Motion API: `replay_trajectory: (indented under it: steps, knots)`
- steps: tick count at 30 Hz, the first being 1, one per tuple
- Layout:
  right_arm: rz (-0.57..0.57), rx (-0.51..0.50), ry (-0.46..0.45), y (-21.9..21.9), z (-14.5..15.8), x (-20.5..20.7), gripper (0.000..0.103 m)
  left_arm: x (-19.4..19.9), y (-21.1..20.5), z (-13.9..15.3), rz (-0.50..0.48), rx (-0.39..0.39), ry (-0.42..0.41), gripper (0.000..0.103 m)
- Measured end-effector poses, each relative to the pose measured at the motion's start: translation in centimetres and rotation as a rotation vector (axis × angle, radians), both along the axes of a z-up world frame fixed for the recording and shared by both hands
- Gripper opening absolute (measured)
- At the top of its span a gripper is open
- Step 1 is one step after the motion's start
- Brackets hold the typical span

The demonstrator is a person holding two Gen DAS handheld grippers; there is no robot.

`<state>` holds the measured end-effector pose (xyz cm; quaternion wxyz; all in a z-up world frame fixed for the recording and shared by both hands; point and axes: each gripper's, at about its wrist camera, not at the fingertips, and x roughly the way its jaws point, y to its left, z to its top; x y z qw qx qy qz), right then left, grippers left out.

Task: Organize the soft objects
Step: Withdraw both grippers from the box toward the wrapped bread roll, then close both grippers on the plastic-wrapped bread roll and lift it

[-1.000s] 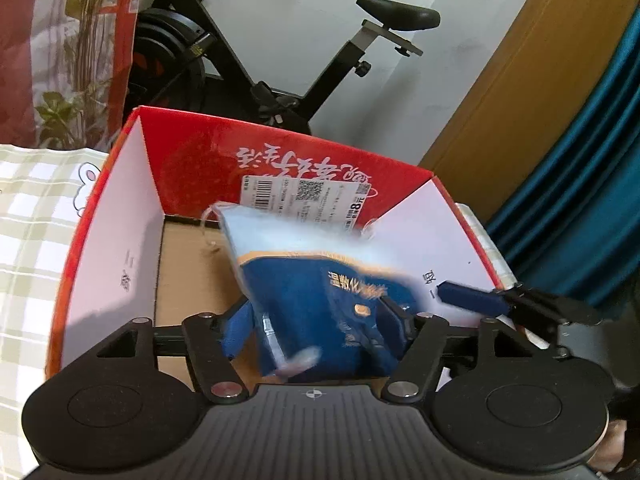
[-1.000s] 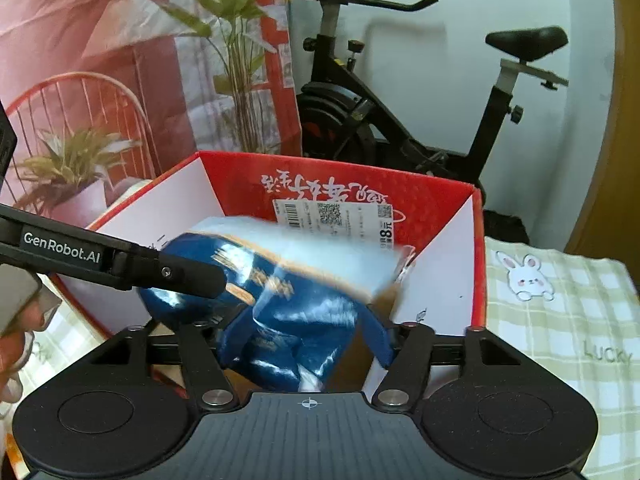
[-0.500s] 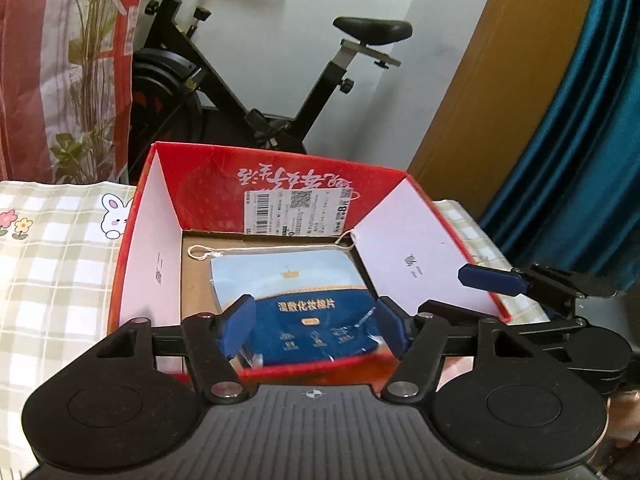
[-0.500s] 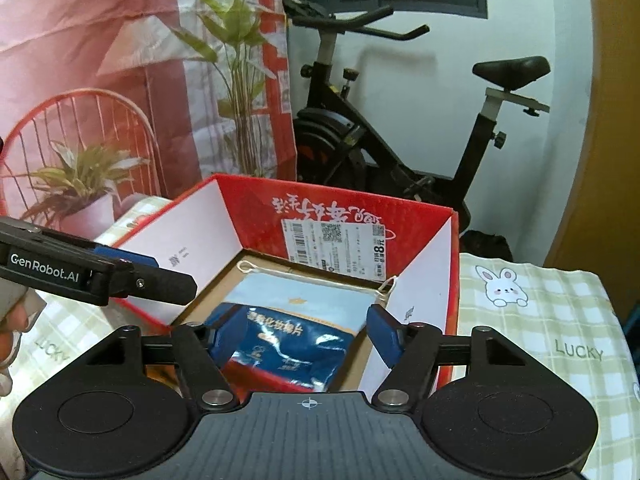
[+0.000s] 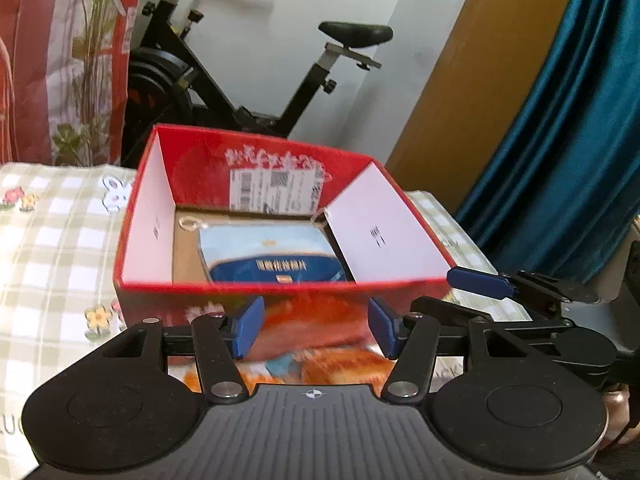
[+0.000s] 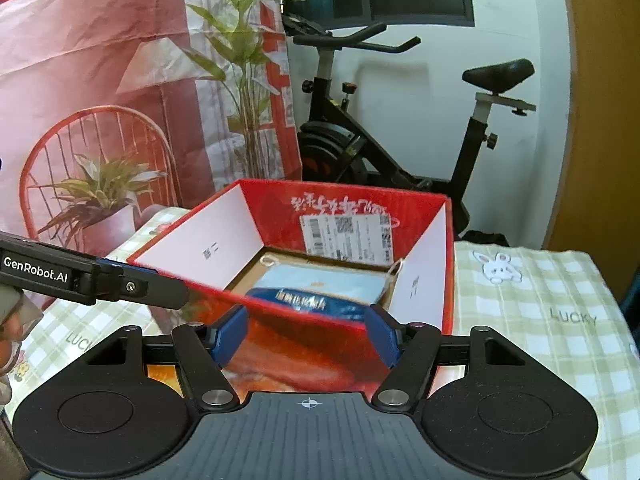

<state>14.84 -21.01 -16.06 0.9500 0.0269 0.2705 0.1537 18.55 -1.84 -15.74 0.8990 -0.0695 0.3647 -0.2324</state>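
Only the left wrist view takes in the teal curtain at three o'clock and the wooden door panel beside it; only the right wrist view shows the printed backdrop with a red chair at nine o'clock and part of a person's hand at the left edge. Both show one exercise bike at twelve o'clock, one red box on one checked cloth, and one blue packet lying flat on the box floor (its print is blurred). Two grippers are present. The left gripper tilts downward before the box's near wall, its jaws closing with nothing between them. The right gripper likewise tilts downward outside the near wall, jaws parted and empty.
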Motion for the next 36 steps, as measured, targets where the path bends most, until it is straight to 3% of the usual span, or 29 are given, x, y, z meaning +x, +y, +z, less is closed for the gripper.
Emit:
replay_trajectory:
  steps: [17, 24, 36]
  knots:
    - [0.085, -0.004, 0.16, 0.6, -6.7, -1.5, 0.063, 0.7, -1.6, -6.2, -0.035, -0.019, 0.187, 0.06]
    - [0.121, 0.027, 0.191, 0.7, -8.0, -0.7, 0.068, 2.2, -1.3, -8.2, -0.003, -0.095, 0.27, 0.064]
    - [0.145, 0.081, 0.24, 0.1, -8.5, 1.5, 0.08, 3.4, -1.2, -8.8, 0.016, -0.166, 0.317, 0.068]
